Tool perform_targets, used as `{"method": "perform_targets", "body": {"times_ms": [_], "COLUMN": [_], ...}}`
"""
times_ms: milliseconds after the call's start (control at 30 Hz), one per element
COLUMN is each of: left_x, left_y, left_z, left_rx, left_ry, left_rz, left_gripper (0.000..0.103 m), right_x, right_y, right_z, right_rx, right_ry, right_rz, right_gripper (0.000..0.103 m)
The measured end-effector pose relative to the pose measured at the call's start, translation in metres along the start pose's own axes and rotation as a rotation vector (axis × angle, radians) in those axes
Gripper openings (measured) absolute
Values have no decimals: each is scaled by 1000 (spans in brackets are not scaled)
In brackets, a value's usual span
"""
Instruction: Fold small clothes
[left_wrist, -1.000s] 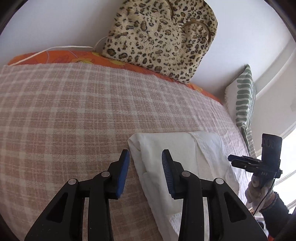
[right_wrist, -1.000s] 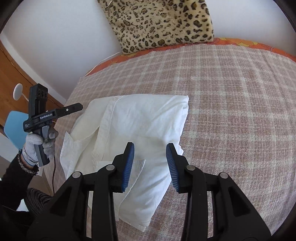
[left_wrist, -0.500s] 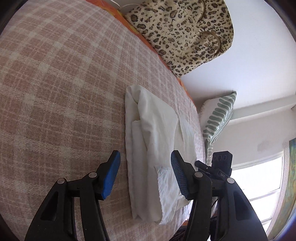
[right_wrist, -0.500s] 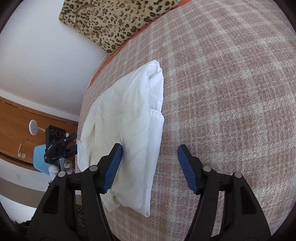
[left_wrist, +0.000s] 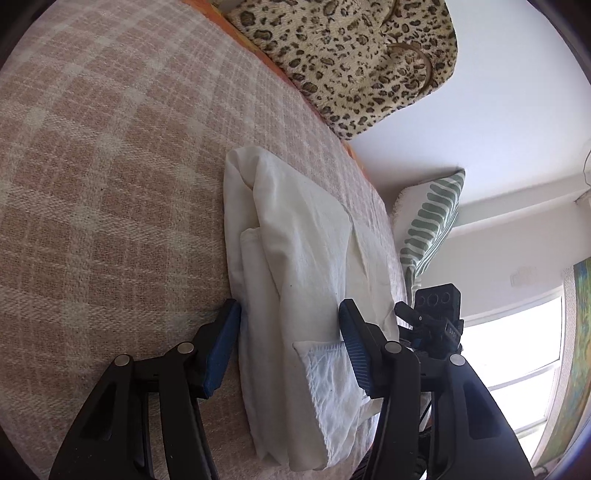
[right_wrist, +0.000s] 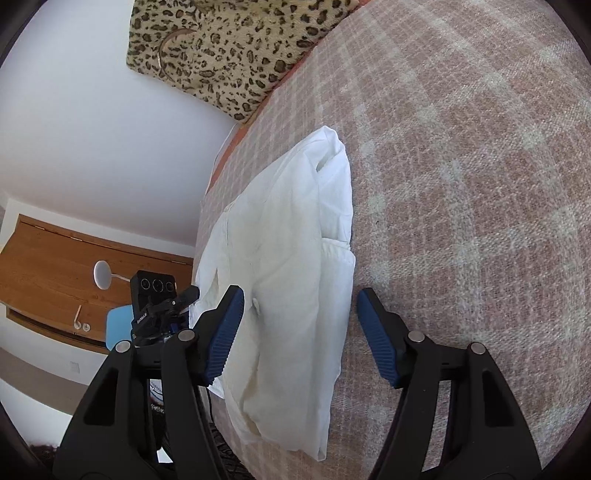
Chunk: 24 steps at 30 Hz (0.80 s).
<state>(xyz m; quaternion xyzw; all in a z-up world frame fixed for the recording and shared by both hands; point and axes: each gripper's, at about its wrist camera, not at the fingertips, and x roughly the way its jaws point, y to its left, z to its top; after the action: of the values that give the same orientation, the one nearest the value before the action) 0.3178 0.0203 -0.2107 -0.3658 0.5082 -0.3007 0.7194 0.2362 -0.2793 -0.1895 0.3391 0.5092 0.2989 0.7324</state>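
Each camera sits close behind its own gripper and looks forward, low over the pink checked bed cover (left_wrist: 110, 184). The left wrist view faces toward the window side, the right wrist view toward the wooden furniture. Both share the folded white cloth garment (left_wrist: 295, 266) (right_wrist: 291, 258) and the leopard-print plush bag (left_wrist: 351, 55) (right_wrist: 229, 48).

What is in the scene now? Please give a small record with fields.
surface: plaid blanket
garment: white shirt, partly folded, lying flat
left hand-held gripper: open, straddling the shirt's near end
right hand-held gripper: open, straddling the shirt's near end
behind: leopard bag against the wall
side: striped pillow
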Motion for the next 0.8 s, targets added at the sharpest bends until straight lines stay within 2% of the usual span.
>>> {"method": "perform_targets", "body": {"times_ms": [67,133,200,233,300,367,500,567,667,800], "left_x": [0,3,5,6,8,9,10,11,10,7], "left_y": [-1,0,2,3,4,3,-1,-7,-14,-28], "left_z": [-1,0,1,1,1,2,0,-1,-3,-4], "left_rx": [15,11,4,1,-9,-1,21,43,69,113], "left_ry": [0,1,-5,-1,-4,-2,-14,-19,-26,-31], "left_rz": [4,4,5,6,2,9,32,48,62,70], "left_gripper": [52,45,36,35,29,25,20,18,16,14], "right_x": [11,15,13,11,7,7,10,12,12,7], "right_y": [8,16,15,13,8,7,13,15,23,48], "right_z": [-4,-7,-8,-8,-9,-12,-14,-14,-14,-15], "right_rx": [-25,-64,-54,-40,-14,-15,-53,-54,-78,-182], "right_ry": [22,22,13,7,-11,-25,-12,-7,-11,-30], "right_rz": [20,-4,21,41,58,28,-24,-37,-57,-130], "right_gripper": [63,63,63,62,57,46,42,31,21,16]}}
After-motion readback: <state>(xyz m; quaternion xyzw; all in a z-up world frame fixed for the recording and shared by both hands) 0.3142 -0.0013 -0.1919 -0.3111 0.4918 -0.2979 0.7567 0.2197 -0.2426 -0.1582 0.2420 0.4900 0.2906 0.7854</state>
